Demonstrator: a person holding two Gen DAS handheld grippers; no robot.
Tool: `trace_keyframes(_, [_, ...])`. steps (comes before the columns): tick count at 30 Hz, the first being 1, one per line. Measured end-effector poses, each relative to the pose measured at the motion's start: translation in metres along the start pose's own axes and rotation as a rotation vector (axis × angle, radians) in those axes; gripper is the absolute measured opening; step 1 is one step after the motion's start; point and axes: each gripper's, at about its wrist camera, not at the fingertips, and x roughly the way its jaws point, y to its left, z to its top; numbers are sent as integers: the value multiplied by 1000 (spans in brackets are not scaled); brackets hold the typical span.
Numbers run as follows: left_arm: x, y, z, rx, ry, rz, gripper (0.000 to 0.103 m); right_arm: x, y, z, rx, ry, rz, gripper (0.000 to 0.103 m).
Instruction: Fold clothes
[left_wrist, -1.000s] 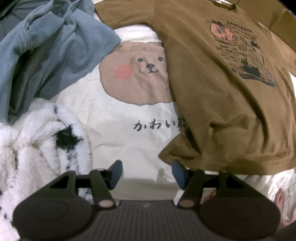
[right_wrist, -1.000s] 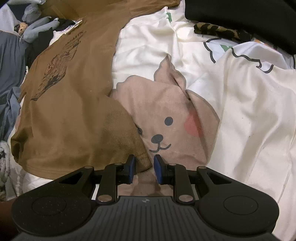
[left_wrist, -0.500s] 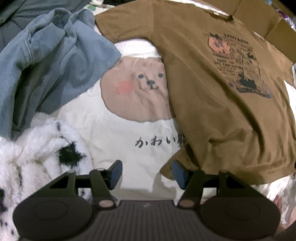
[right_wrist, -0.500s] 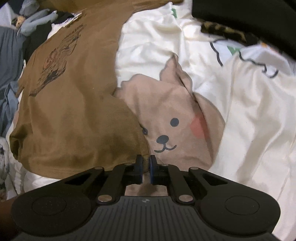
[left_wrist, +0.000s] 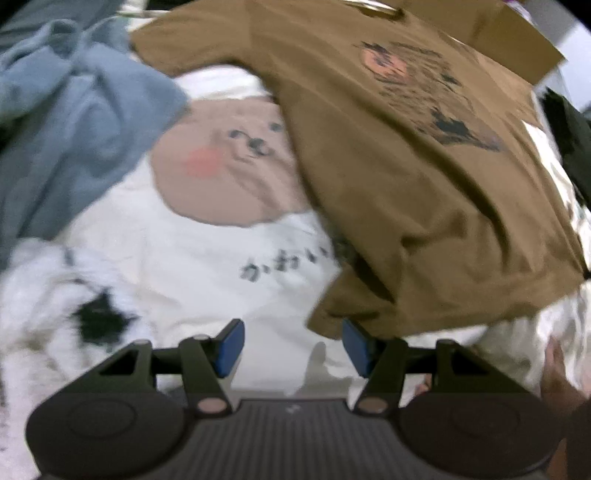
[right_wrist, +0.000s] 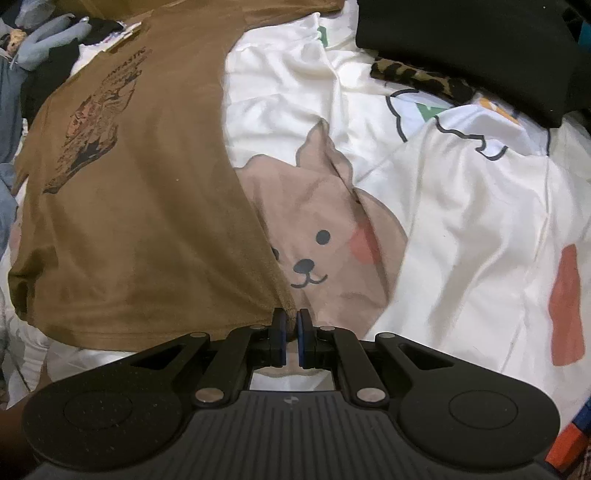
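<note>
While both grippers point steeply down, we pinch the hem corner of the one brown T-shirt (right_wrist: 140, 206) in our right gripper (right_wrist: 290, 328); our left gripper (left_wrist: 291, 345) stays spread, empty, beside the other corner, the shirt lying lengthwise away across the bear-print sheet (right_wrist: 461, 221)

Open left gripper (left_wrist: 291, 347) beside brown T-shirt (left_wrist: 406, 166) hem, white bedsheet (left_wrist: 207, 266)

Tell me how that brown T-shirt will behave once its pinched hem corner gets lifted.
Probably floppy: the brown T-shirt lies in soft wrinkles, and its hem already bunches where the right gripper pinches it. It looks thin and light, so it should rise easily but sag and drag across the white bear-print sheet unless the open left gripper takes the other corner.
</note>
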Motion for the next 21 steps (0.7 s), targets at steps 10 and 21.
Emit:
trace_keyframes(10, [38,-21,-5,133,3,-6,39,-3,10,0,2,9,-54,4])
trace_keyframes(21, [60,-29,7,221,5,-36,30,1,13,2,-14,24,-66,4])
